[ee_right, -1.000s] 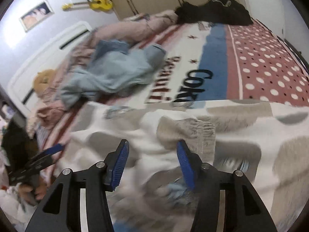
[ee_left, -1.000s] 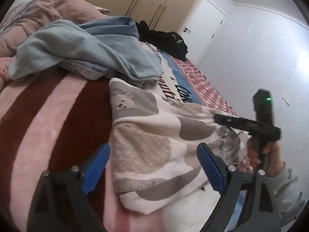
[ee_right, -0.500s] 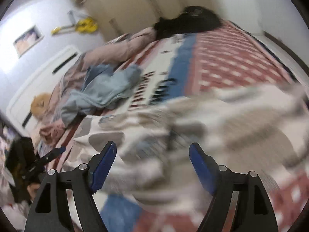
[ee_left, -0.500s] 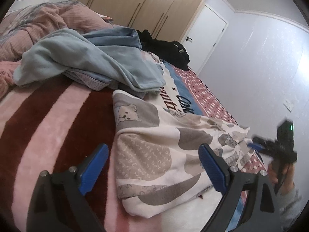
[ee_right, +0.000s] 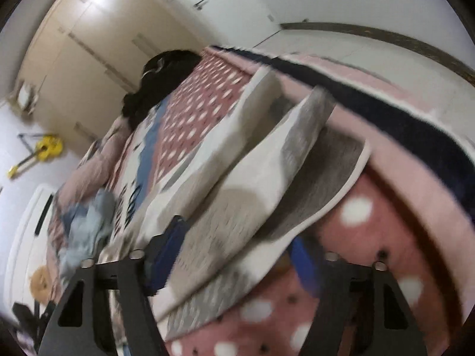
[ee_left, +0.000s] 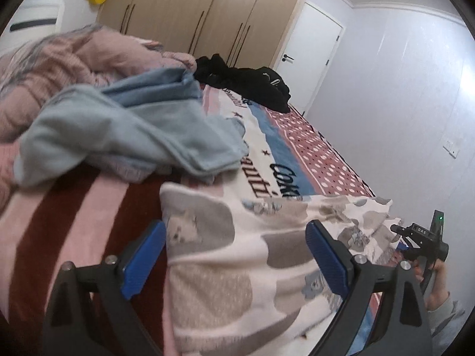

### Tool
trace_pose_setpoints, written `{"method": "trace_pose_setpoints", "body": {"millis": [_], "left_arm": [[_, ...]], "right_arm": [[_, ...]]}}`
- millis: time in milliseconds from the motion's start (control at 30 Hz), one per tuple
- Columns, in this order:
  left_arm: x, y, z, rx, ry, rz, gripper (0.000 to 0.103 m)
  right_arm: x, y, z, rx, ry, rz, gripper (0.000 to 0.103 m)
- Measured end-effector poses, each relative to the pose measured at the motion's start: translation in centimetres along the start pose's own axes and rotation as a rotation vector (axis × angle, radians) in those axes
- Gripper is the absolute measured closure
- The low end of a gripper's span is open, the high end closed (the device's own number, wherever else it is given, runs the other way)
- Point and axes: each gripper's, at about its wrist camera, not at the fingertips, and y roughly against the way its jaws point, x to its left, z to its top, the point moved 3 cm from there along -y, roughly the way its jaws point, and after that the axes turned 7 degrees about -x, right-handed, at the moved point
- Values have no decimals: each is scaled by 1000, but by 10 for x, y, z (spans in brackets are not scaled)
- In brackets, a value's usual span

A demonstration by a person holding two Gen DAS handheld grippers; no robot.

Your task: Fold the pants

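Pants (ee_left: 237, 264), cream with grey patches and a bear print, are spread across the near end of the bed (ee_left: 311, 148), one cuff reaching its right edge. The bed is covered by a blanket (ee_left: 59, 222) striped pink and maroon at the left and dotted red at the right, with a blue band between; large dark lettering is printed on it, only partly legible. A light blue garment (ee_left: 133, 130) is heaped toward the headboard end, and a black garment (ee_left: 246, 83) lies at the far corner. Wooden wardrobes (ee_left: 193, 9) and a white door (ee_left: 308, 53) line the far walls.

The left gripper (ee_left: 234, 255) is held wide open above the pants, gripping nothing. The right gripper (ee_right: 237, 255) has just been closing, with a pant leg between its pads; whether the cloth is pinched cannot be told through the blur.
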Motion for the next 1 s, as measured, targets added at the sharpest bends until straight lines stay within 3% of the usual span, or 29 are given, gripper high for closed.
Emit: {"method": "trace_pose_setpoints", "body": {"millis": [200, 300, 433, 533, 567, 633, 667, 833, 1000], "left_arm": [[12, -6, -15, 5, 29, 16, 10], [14, -6, -18, 1, 65, 3, 10], [8, -2, -18, -17, 66, -10, 9], [4, -1, -19, -17, 47, -8, 10], [2, -1, -19, -17, 40, -6, 10], [2, -1, -19, -17, 31, -4, 9], [2, 0, -20, -15, 29, -2, 9], [5, 3, -21, -16, 27, 10, 9], [5, 6, -23, -18, 33, 5, 9]], "right_arm": [[-18, 45, 18, -113, 31, -12, 51], [-17, 35, 26, -77, 8, 52, 51], [-16, 4, 29, -41, 16, 4, 52], [-13, -6, 34, -60, 33, 1, 58], [-12, -9, 36, -64, 40, -3, 67], [-8, -15, 38, -60, 53, -17, 94], [-8, -15, 37, -62, 50, -23, 100], [-8, 12, 33, -145, 58, -43, 103], [-23, 33, 31, -136, 31, -79, 103]]}}
